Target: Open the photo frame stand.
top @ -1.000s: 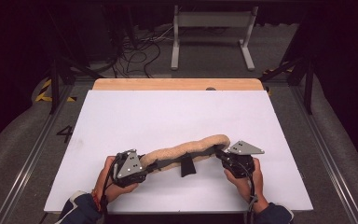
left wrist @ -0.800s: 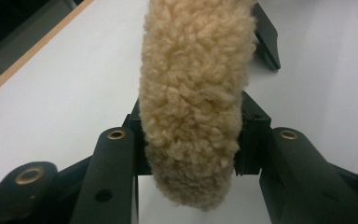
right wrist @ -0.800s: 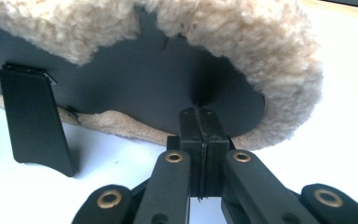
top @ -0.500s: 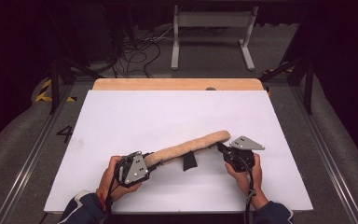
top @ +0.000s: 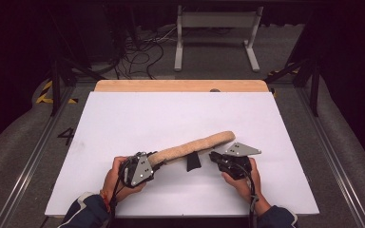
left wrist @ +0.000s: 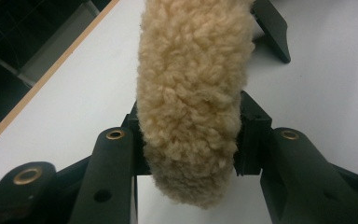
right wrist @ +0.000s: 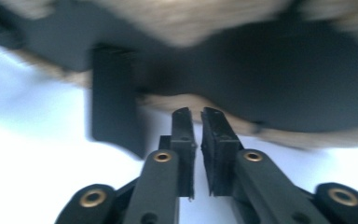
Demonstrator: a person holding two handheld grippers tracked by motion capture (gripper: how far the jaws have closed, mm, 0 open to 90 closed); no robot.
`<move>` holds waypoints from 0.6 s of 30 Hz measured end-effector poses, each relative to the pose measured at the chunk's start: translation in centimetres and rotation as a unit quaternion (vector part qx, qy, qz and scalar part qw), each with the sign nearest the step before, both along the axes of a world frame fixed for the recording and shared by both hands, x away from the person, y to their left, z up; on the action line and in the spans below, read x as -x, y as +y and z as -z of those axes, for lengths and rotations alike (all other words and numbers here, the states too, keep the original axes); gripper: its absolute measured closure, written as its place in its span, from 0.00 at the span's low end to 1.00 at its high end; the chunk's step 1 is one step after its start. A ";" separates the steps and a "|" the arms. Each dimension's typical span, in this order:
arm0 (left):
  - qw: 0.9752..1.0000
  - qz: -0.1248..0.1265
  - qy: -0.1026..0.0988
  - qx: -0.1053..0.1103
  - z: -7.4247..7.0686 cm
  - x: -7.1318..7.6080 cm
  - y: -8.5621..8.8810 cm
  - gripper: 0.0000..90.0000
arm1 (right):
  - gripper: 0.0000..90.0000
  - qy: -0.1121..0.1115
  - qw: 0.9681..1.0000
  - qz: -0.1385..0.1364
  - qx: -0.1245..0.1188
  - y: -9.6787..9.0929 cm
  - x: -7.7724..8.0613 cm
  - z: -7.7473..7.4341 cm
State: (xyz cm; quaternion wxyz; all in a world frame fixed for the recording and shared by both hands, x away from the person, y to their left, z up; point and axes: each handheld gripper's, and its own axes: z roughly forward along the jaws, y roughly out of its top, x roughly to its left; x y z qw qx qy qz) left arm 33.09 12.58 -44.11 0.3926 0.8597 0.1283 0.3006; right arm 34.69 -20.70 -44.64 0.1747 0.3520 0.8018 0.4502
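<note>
Low in the high view, two hands hold two grippers: the left gripper [top: 145, 165], lower left of centre, is clenched on the near end of the one fleece roll [top: 192, 147], and the right gripper [top: 217, 158], just right of centre, has let go, its jaws having just been opening to a narrow gap with nothing between them. The roll slants up to the right between them, one black strap [top: 193, 162] hanging beneath it. Beyond, the single white sheet [top: 180, 114] lies bare up to the wooden table edge [top: 180, 86].
</note>
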 end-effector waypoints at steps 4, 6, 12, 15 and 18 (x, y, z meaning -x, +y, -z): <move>1.000 0.005 0.009 0.008 0.0 -0.1 0.2 0.68 | 0.71 0.019 0.999 -0.037 0.007 1.5 0.3 0.6; 1.000 0.009 0.013 0.013 0.0 -0.1 0.3 0.68 | 0.62 0.033 0.999 -0.043 0.006 2.2 0.1 0.9; 0.999 0.011 0.027 0.033 0.1 -0.4 0.5 0.67 | 0.51 0.065 0.997 -0.046 0.008 3.2 -0.5 1.6; 0.998 0.006 0.055 0.038 0.4 -0.9 1.0 0.61 | 0.50 0.067 0.996 -0.058 0.001 3.2 -0.5 1.5; 0.996 0.003 0.082 0.044 1.2 -1.5 1.6 0.58 | 0.53 0.071 0.995 -0.069 0.001 3.1 -0.3 1.5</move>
